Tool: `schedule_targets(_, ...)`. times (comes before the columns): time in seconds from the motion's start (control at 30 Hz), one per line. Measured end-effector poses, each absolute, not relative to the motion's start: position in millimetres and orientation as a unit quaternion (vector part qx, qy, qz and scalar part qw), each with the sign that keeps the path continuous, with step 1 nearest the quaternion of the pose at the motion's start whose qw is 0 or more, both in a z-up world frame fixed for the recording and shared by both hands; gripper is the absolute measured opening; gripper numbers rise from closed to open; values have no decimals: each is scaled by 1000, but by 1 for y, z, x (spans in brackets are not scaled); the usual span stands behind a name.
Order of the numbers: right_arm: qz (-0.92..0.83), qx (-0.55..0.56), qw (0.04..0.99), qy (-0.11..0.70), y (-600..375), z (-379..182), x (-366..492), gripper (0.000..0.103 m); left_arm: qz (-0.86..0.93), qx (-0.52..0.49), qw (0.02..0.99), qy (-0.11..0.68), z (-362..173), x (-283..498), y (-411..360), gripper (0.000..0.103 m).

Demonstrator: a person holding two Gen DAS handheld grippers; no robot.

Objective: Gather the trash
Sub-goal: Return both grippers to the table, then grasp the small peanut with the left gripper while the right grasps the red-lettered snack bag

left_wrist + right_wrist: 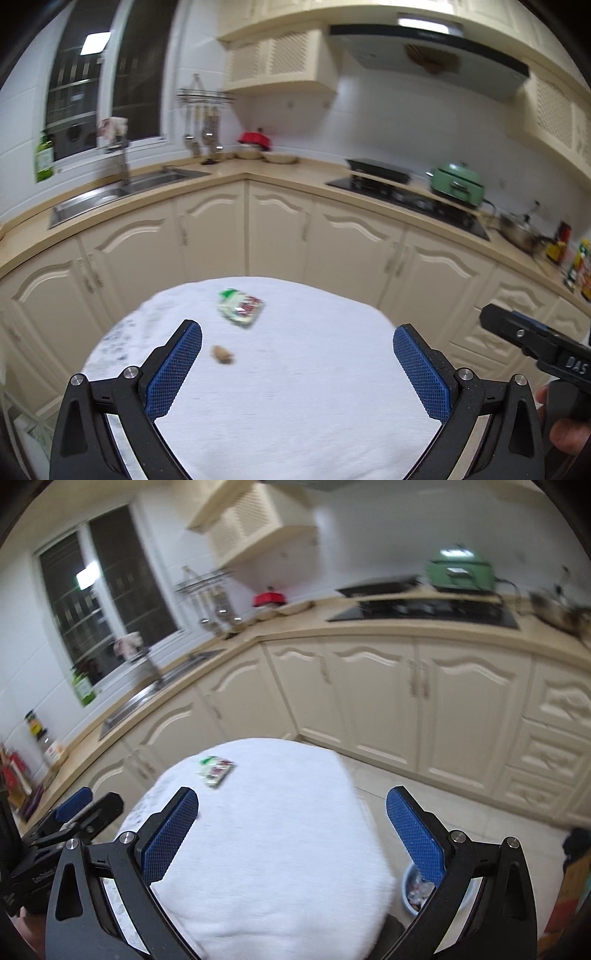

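Looking along the left gripper, we see its jaws spread wide and empty above a white cloth-covered table. A small brown scrap lies just beside the left finger, at about eleven o'clock; a crumpled wrapper lies farther out toward twelve (its long axis is too blurred to tell). The right gripper, likewise wide apart and empty, has only the wrapper in view, at eleven o'clock. We judge the left nearer. A bin sits at five o'clock.

Soft, even indoor light; both fisheye views motion-blurred, bowed and dark-vignetted at the corners.
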State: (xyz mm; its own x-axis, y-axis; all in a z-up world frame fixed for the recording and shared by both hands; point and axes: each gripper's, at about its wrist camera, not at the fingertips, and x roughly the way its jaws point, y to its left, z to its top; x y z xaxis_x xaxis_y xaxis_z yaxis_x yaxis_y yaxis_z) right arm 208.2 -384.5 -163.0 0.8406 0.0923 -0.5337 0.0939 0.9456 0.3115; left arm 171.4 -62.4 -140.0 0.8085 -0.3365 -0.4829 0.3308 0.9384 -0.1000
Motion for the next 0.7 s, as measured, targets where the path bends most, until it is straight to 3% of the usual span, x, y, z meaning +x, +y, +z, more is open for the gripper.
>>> schedule_targets(0.37,61,98,954,275,-293,-152,241,103,-93,-35,954,282,-166,169,14,102)
schedule_targets(0.7,52,100,938,328,-298,-196,293,103,-98,-10,934,344,-200,246,-15,102)
